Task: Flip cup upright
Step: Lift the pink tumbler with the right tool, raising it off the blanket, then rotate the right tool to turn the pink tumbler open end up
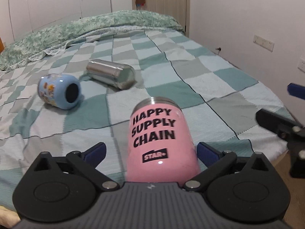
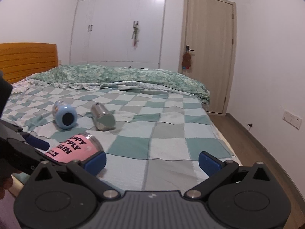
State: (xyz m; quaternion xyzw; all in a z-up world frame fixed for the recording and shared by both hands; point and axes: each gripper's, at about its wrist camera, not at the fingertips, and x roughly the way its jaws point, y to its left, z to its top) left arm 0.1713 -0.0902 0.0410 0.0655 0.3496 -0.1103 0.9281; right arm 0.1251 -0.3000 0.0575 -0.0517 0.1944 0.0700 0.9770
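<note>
The pink cup [image 1: 162, 143] lies on its side on the checked bed cover [image 1: 190, 70], inside the spread jaws of the left claw [image 1: 151, 149]. Its long axis runs straight ahead from the claw body, steel rim end farthest away, base end toward the palm and hidden behind the claw housing. The claw is open: the blue pad on the cup's right looks to be at its wall, while the left pad stands clear of it. Whether the right pad truly touches cannot be told.

Black lettering on the pink side reads "HAPPY SUPPLY CHAIN", with a smaller black tag "STAR+" below. In the right wrist view the words are partly cut off by the left claw's arm.

The right claw [image 2: 152, 161] hangs open with nothing between its pads, the pink cup just off its left pad.

Ahead and left of the left claw lie a blue printed cup [image 1: 59, 90] and a steel cup [image 1: 111, 73], both on their sides; the blue one's pictures are too blurred to read.
</note>
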